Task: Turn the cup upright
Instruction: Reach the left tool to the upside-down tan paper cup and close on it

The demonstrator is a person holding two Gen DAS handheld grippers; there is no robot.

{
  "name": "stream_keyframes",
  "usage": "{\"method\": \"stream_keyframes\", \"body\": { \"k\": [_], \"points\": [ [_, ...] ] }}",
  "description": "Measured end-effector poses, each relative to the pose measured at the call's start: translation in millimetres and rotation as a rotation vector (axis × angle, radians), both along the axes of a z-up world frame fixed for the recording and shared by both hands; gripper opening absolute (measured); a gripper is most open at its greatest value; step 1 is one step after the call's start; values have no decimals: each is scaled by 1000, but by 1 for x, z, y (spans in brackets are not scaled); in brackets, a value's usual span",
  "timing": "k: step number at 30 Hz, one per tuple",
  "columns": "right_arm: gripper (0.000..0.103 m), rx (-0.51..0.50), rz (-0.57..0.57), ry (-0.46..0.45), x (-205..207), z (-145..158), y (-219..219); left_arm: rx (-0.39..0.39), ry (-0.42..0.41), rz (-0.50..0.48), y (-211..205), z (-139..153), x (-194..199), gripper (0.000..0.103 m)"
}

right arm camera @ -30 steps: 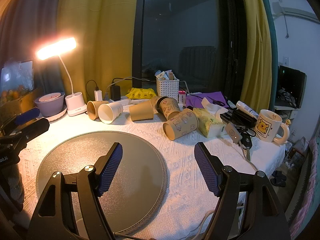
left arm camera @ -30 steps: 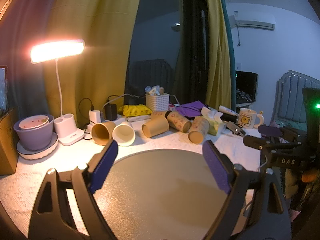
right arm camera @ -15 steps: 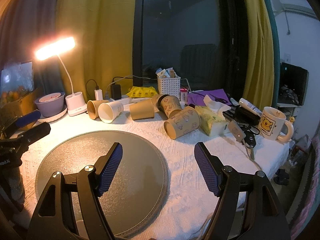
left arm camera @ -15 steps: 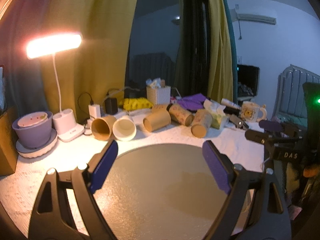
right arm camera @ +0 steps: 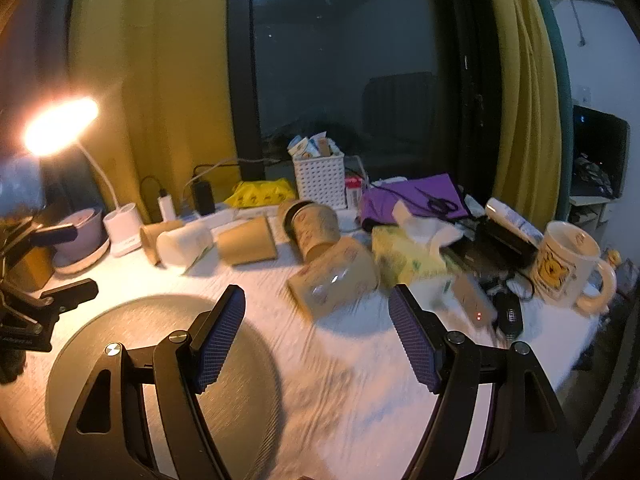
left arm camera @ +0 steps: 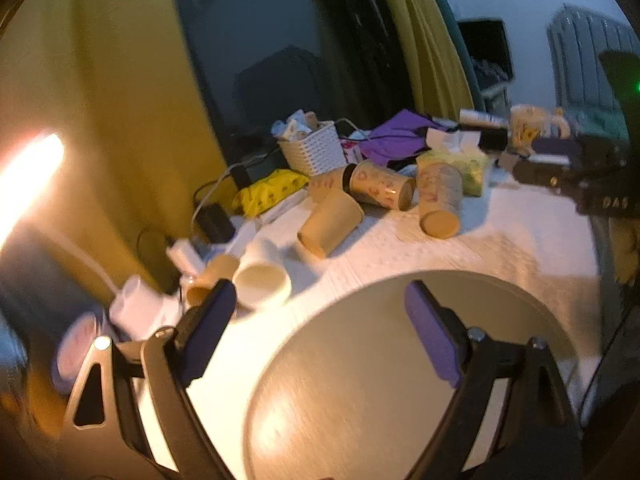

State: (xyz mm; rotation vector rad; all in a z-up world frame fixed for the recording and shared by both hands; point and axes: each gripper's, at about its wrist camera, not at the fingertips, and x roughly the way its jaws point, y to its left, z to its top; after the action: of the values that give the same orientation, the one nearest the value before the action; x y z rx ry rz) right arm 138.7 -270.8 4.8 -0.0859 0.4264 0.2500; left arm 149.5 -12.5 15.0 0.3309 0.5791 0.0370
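Observation:
Several paper cups lie on their sides in a row on the white tablecloth. In the right wrist view a patterned cup (right arm camera: pixel 334 280) lies just beyond my open, empty right gripper (right arm camera: pixel 316 320), mouth toward me. Behind it lie a second patterned cup (right arm camera: pixel 314 228), a plain brown cup (right arm camera: pixel 248 241), a white cup (right arm camera: pixel 182 242) and another brown cup (right arm camera: pixel 154 236). In the left wrist view my left gripper (left arm camera: pixel 316 320) is open and empty, tilted, over the round grey mat (left arm camera: pixel 360 380). The white cup (left arm camera: pixel 262 276), brown cup (left arm camera: pixel 330 224) and patterned cups (left arm camera: pixel 380 190) (left arm camera: pixel 438 200) lie beyond it.
A lit desk lamp (right arm camera: pixel 60 124) and a purple pot (right arm camera: pixel 80 236) stand at the left. A white basket (right arm camera: pixel 320 178), yellow packet (right arm camera: pixel 260 192), chargers, tissue pack (right arm camera: pixel 408 254), purple cloth (right arm camera: pixel 416 200), keys and a bear mug (right arm camera: pixel 568 268) crowd the back and right.
My right gripper has moved forward and right, closer to the nearest patterned cup. My left gripper has tilted and swung, so its view is rolled and blurred. Both stay open.

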Motion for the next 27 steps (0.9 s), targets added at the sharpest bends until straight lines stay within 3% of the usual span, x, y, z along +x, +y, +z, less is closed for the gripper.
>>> {"method": "stream_keyframes", "body": {
  "k": [7,19,23,27],
  "points": [
    [77,27,-16,51,56,5,-22,89,126,-41,3,6,90,87],
    [77,33,9,113,129,18,-29,285,236,-182,-4,-1,207,87],
    [77,59,11,153,149,16,-26,245,349,-245,0,-17,236,87],
    [77,89,10,174,159,11,-25,260,444,-281,-4,-44,245,87]
  ]
}}
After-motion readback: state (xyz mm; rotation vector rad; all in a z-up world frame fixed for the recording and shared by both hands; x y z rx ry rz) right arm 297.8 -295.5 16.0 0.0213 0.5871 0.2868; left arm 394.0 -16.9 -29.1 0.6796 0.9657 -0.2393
